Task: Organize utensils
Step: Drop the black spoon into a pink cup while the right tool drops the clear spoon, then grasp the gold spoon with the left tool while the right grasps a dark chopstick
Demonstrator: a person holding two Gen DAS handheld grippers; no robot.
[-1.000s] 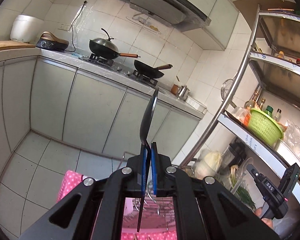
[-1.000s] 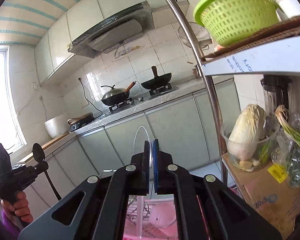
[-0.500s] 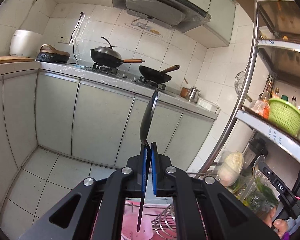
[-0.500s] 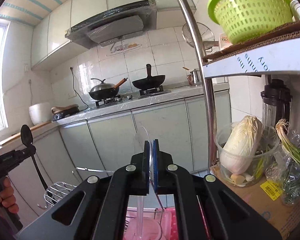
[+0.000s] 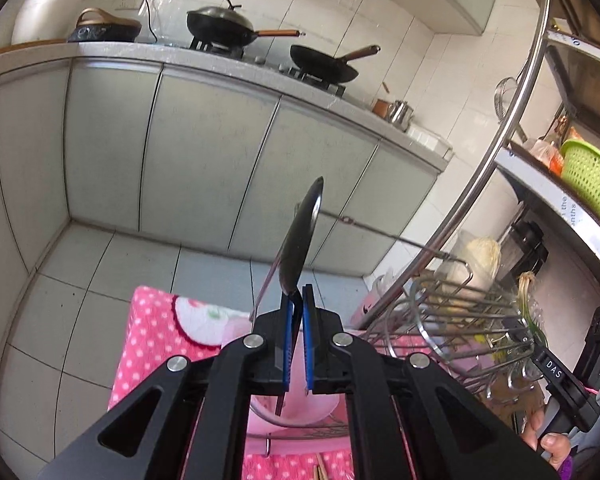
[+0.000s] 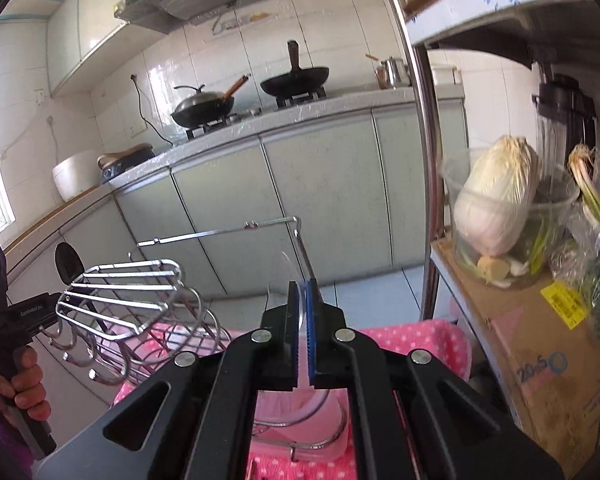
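My left gripper (image 5: 297, 312) has its blue fingers (image 5: 287, 344) pinched on the handle of a black spoon (image 5: 300, 240); the bowl stands up and tilts right, the handle tip hangs below the fingers over a pink cup (image 5: 296, 412). My right gripper (image 6: 303, 300) has its fingers (image 6: 311, 340) pressed together on a clear plastic spoon (image 6: 284, 280), hard to make out, its bowl rising above the fingertips and its stem running down toward the same pink cup (image 6: 300, 408), which sits inside a wire ring. Both grippers hang above a chrome wire rack (image 6: 132, 300) with hooks along its lower edge, standing on a pink dotted cloth (image 5: 156, 332) that covers the desk. In the right wrist view my left hand (image 6: 16, 384) grips its handle at the far left, black spoon bowl (image 6: 69, 262) showing above the rack. In the left wrist view my right hand (image 5: 552, 440) shows at the lower right. Beyond: pale cabinet fronts (image 5: 204, 152), two black woks (image 5: 220, 26) on the stove, a metal shelf post (image 6: 424, 160), a cabbage (image 6: 496, 196) in a clear tub, a green basket (image 5: 588, 180).
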